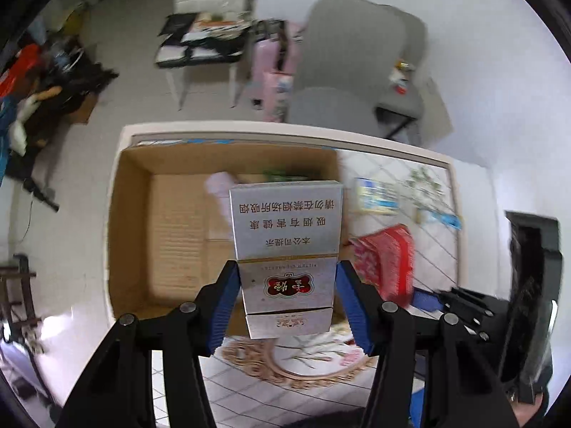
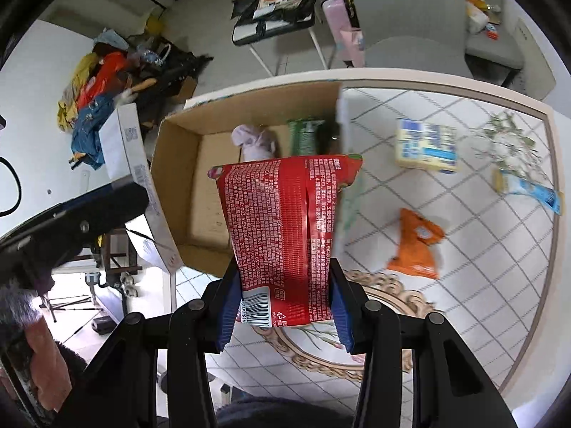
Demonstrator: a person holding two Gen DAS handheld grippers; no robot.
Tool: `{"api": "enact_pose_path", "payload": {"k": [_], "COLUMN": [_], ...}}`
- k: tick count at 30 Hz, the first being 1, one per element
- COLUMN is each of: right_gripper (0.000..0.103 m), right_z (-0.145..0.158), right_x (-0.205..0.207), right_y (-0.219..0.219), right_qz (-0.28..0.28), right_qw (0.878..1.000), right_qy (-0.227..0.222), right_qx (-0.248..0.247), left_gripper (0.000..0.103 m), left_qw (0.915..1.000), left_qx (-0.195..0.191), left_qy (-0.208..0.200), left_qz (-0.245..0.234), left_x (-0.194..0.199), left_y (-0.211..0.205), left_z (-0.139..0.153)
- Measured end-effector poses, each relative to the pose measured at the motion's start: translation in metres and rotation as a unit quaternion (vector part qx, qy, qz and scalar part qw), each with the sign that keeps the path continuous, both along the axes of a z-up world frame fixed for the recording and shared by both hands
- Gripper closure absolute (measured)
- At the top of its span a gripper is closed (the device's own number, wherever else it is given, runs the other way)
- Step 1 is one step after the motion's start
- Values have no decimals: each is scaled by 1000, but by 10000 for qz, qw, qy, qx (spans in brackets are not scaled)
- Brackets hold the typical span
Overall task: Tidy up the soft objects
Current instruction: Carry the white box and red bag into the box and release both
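My left gripper is shut on a silver cigarette carton and holds it over the open cardboard box. My right gripper is shut on a red snack packet, held above the box's near right corner. The red packet also shows in the left wrist view. Inside the box lie a lilac soft item and a green packet.
On the tiled tablecloth lie an orange packet, a yellow-blue pack and a blue-yellow wrapper. Grey chairs stand beyond the table's far edge. Clutter covers the floor at the left.
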State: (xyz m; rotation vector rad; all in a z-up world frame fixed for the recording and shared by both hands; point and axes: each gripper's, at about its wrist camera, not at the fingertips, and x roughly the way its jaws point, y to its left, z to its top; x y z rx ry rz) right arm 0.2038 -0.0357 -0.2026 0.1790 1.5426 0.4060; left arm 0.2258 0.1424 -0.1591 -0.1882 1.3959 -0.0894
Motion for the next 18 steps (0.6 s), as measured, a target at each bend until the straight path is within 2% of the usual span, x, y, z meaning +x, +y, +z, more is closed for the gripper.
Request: {"api": "enact_pose_path", "payload": {"k": [6, 11, 18], "right_gripper": [55, 55, 55], "right_z": [-44, -99, -153], "right_x": [13, 26, 33], "right_y": [44, 63, 72], "right_qz": [82, 26, -59], "right_qw": [9985, 9935, 9848], "right_qy": [336, 782, 1198], "right_qx": [-427, -827, -1260], "left_gripper": [50, 50, 50], "left_qw": [9978, 9931, 9866], "left_qx": [181, 418, 503], "left_qy": [571, 1067, 1533], "left_qz": [267, 240, 224], "left_x": [34, 64, 90], "left_y": [53, 68, 79], "left_z": [-65, -125, -175]}}
